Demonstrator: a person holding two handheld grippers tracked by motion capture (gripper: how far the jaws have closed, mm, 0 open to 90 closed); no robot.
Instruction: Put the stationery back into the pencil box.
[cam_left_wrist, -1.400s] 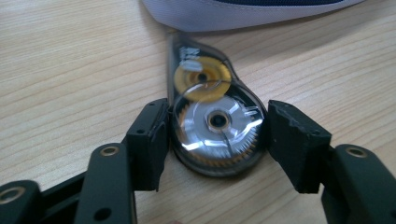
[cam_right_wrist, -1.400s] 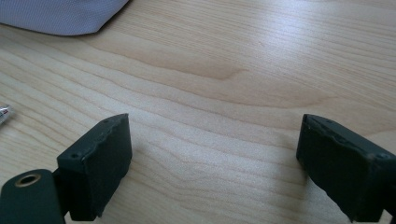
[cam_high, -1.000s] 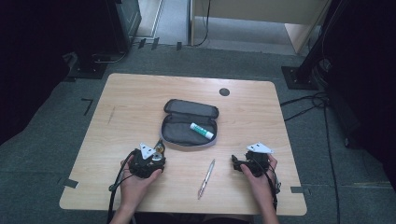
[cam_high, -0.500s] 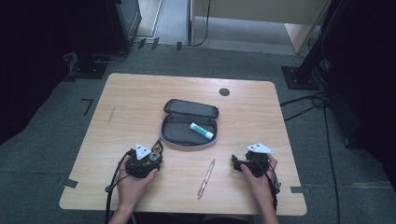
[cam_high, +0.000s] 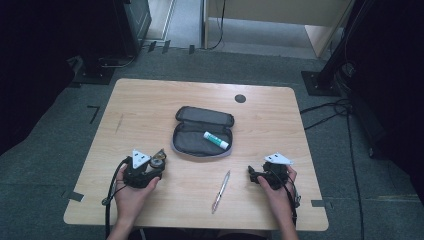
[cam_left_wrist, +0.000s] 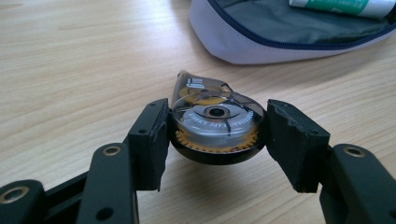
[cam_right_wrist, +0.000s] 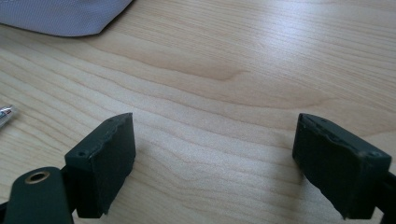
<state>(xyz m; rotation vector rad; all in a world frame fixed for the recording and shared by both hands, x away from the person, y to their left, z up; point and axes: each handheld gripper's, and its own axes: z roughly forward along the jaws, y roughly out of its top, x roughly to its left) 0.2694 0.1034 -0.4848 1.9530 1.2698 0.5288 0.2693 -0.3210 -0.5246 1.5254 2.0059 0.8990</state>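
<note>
Left hand-held gripper (cam_left_wrist: 215, 140) lifted round, clear-plastic tape dispenser (cam_left_wrist: 214, 122).

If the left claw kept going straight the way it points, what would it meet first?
Holding the correction tape dispenser, the left claw points at the open pencil case; its near wall looks likely to come first, though depth is uncertain.

tape reel (cam_left_wrist: 217, 122): white lettering runs round the clear hub ring, too small and curved to make out
tape case nose (cam_left_wrist: 195, 85): small white printed mark with a few lines, unreadable
glue stick (cam_left_wrist: 341, 6): green and white label, print cut off at the frame edge, nothing legible; in the high view (cam_high: 216, 140) too small to read
</note>
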